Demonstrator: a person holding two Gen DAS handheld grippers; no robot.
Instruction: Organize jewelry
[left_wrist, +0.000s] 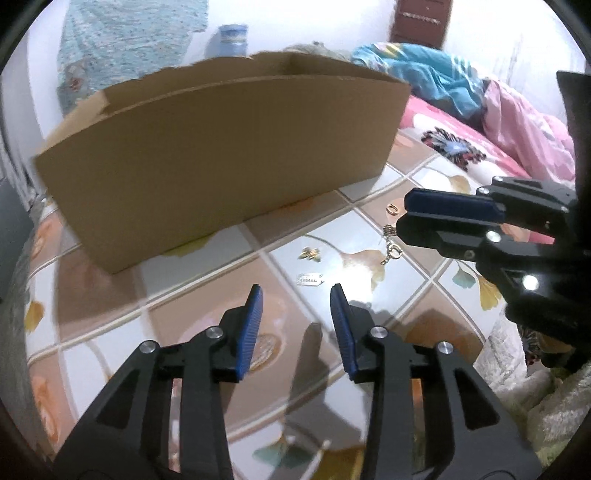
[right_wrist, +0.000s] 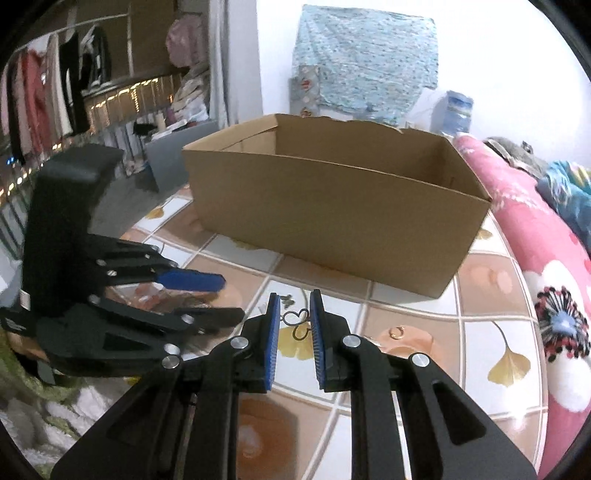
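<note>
From the left wrist view, the left gripper (left_wrist: 295, 291) hangs over the tiled, leaf-patterned desk (left_wrist: 207, 306) with its blue pads well apart and nothing between them. Just ahead of its tips lies a small silver rectangular tag (left_wrist: 310, 279); a little further on, slightly right, sits a small gold butterfly-shaped piece (left_wrist: 309, 253). To the right lie a thin gold chain with a round clasp (left_wrist: 391, 248) and, beyond it, a small gold ring (left_wrist: 392, 209). The right gripper (left_wrist: 404, 218) reaches in from the right, its tips just over the chain; from here its fingers look close together, but whether they hold anything I cannot tell. The open brown cardboard box (left_wrist: 221, 155) stands ahead and left. All the jewelry in sight lies on the desk, so I judge the sorting barely begun.

From the right wrist view, the right gripper (right_wrist: 294, 299) is partly open, its pads straddling a dark wire pendant of looped curves (right_wrist: 297, 321) without yet pinching it. The gold ring (right_wrist: 398, 332) lies to its right. The left gripper (right_wrist: 229, 299) sits close on the left, leaving little room that way. The box (right_wrist: 332, 221) is ahead, what shows of its inside bare. The desk edge curves near on the right beside a pink floral bedcover (right_wrist: 546, 266).
</note>
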